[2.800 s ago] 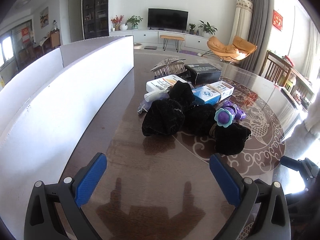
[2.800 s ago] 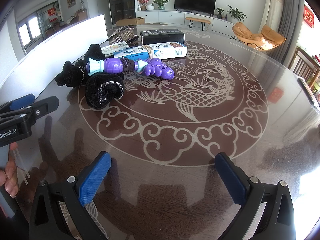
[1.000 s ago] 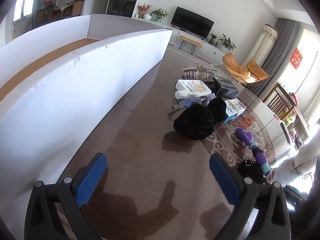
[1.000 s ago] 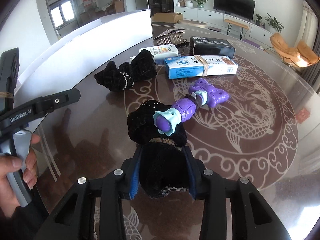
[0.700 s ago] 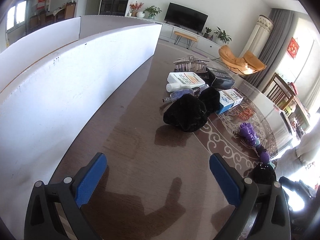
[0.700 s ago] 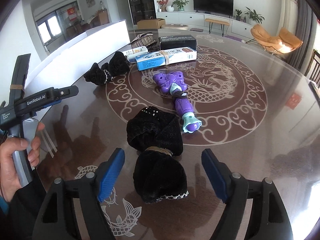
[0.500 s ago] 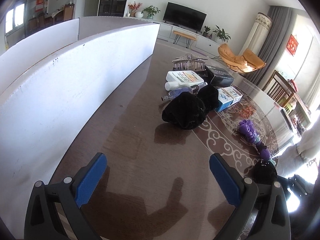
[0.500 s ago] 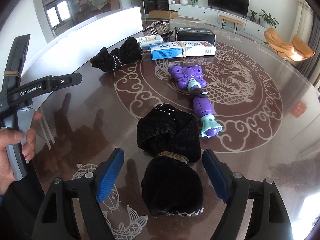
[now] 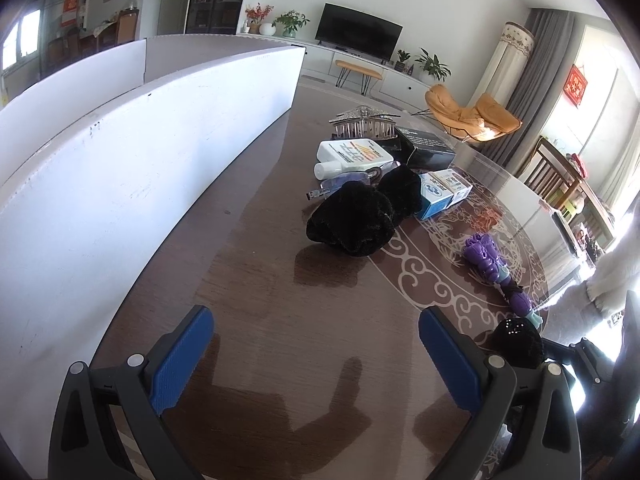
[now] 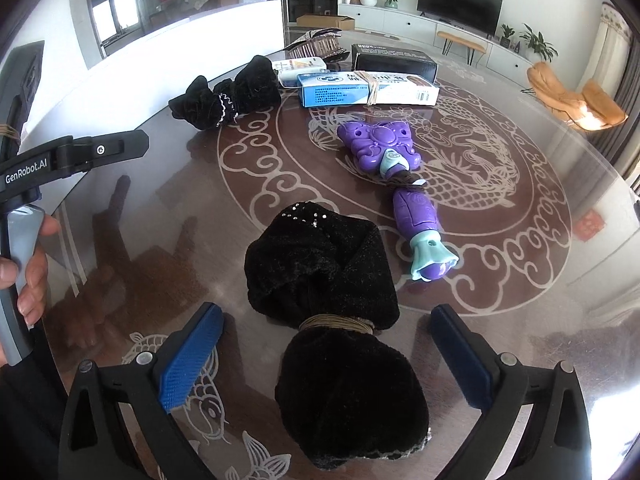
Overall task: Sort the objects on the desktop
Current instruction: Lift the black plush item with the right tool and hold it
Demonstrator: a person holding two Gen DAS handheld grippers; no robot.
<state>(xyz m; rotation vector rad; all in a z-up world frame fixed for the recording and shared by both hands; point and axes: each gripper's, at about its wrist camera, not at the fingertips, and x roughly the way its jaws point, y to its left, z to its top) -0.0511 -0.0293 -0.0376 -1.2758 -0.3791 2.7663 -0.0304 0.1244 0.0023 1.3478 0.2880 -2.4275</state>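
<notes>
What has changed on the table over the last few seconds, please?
The right gripper pulled the black velvet bundle and the purple toy out of the pile toward the near edge, then let go; its fingers now stand open on either side of the bundle. The left gripper stayed open, holding nothing. The other black bundle, the boxes and the white bin kept their places.

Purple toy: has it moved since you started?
Yes. The purple toy left the pile by the blue-and-white box and lies nearer, on the table's dragon pattern.
</notes>
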